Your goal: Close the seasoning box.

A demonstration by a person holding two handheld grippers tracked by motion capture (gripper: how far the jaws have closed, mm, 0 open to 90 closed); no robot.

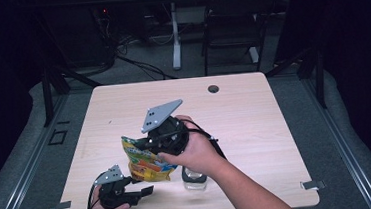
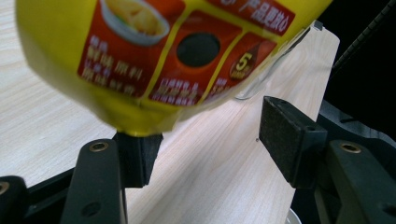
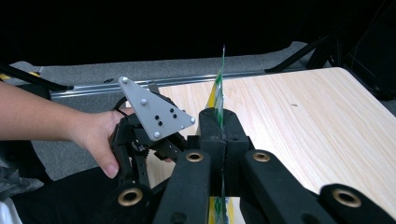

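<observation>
The right gripper (image 1: 152,143) has its jaws pressed together on the top edge of a yellow snack bag (image 1: 145,164), holding it up above the bench (image 1: 245,130) near the front edge, left of the middle. The left gripper (image 1: 139,192) sits low at the front-left, jaws spread, just under the bag's bottom corner. A clear glass (image 1: 194,178) stands just beside the bag.

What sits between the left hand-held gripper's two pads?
Bare table; the yellow pouch hangs just above the pads, seen in the left gripper view.
</observation>
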